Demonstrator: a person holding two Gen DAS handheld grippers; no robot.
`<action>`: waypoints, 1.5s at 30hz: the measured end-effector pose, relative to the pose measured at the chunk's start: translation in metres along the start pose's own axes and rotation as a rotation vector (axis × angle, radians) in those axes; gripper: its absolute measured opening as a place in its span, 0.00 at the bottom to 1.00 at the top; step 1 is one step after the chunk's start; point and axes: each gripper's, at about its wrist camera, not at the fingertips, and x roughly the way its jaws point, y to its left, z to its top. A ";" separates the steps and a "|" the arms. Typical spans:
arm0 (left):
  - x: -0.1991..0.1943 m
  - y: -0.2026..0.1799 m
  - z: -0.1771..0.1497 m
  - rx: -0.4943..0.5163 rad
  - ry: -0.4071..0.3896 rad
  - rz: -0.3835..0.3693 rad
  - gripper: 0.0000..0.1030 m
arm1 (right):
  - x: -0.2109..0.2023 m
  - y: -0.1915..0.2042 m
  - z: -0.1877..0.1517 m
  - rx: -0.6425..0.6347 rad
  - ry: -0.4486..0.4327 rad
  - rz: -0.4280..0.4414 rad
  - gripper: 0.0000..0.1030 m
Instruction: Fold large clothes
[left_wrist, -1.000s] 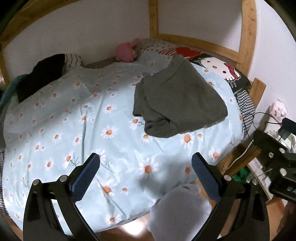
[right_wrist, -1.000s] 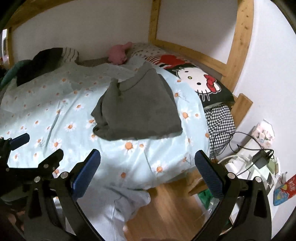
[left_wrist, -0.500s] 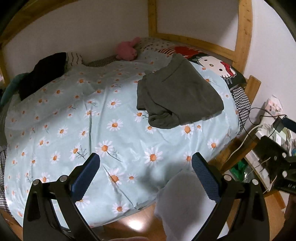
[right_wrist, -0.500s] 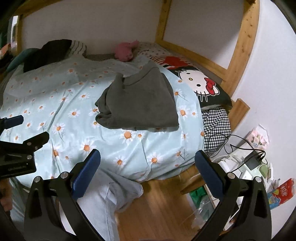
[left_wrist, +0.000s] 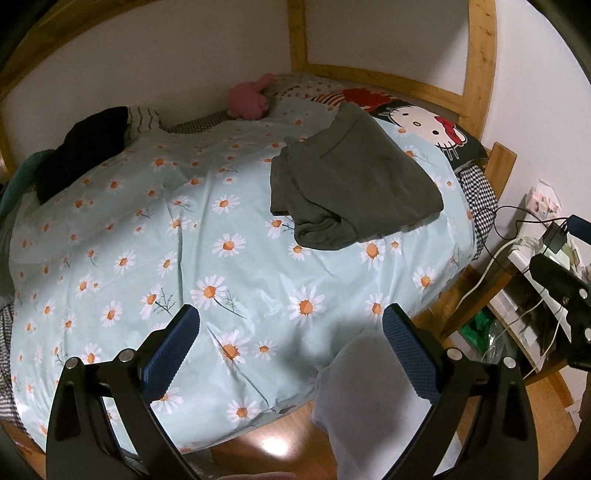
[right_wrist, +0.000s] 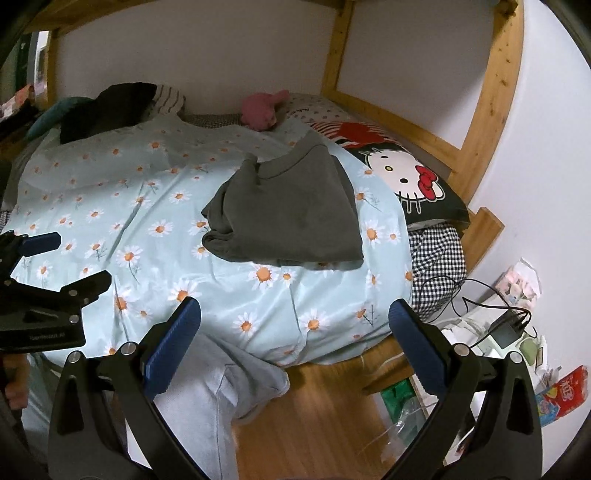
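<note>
Both the left claw (left_wrist: 291, 334) and right claw (right_wrist: 294, 328) hung wide and empty, well short of the grey sweatshirt (right_wrist: 284, 206), which lay folded beside the Hello Kitty pillow (right_wrist: 406, 181). Pressing its loose sleeve bulge flat would tidy the fold.

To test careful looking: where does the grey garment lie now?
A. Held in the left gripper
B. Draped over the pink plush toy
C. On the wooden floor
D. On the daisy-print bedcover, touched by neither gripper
D: the grey garment lies folded on the daisy-print bedcover, well clear of both open grippers.
</note>
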 end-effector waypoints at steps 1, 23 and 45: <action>0.000 0.000 -0.001 0.002 0.001 -0.003 0.94 | 0.000 0.000 0.000 0.000 0.002 -0.001 0.97; 0.002 -0.005 -0.005 0.022 0.017 -0.035 0.94 | 0.001 0.000 -0.001 -0.012 -0.004 0.003 0.97; 0.007 -0.003 -0.006 0.026 0.027 -0.061 0.94 | 0.000 0.000 0.000 -0.010 -0.014 -0.009 0.97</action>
